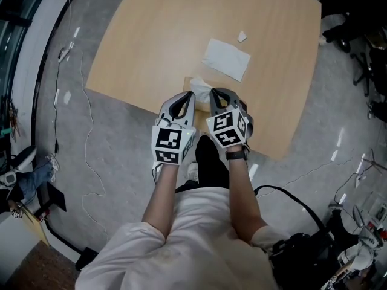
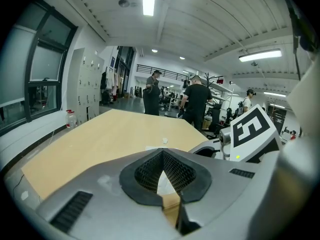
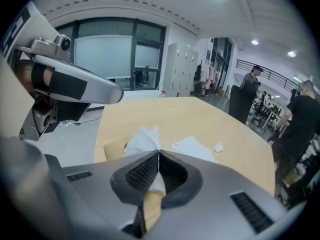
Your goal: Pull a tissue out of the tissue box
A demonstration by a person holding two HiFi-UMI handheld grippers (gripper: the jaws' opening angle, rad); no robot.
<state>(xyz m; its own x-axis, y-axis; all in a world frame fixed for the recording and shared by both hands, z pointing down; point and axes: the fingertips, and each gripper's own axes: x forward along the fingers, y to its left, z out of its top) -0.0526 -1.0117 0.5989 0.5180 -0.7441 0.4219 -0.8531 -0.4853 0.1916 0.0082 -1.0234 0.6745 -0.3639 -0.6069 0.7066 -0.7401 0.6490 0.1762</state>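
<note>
A brown tissue box (image 1: 188, 81) stands at the table's near edge, with a white tissue (image 1: 201, 88) sticking up out of it. My right gripper (image 1: 213, 95) is at the tissue, jaws shut on it. In the right gripper view the tissue (image 3: 142, 139) bunches just past the closed tips of the right gripper (image 3: 158, 153), and more white shows between the pads. My left gripper (image 1: 188, 96) rests at the box's left side. Its tips meet in the left gripper view (image 2: 163, 153), with the box (image 2: 171, 201) showing below them.
One flat tissue (image 1: 227, 58) and a small white scrap (image 1: 242, 36) lie farther out on the wooden table (image 1: 151, 35). Cables run over the grey floor at the left. People stand far off beyond the table.
</note>
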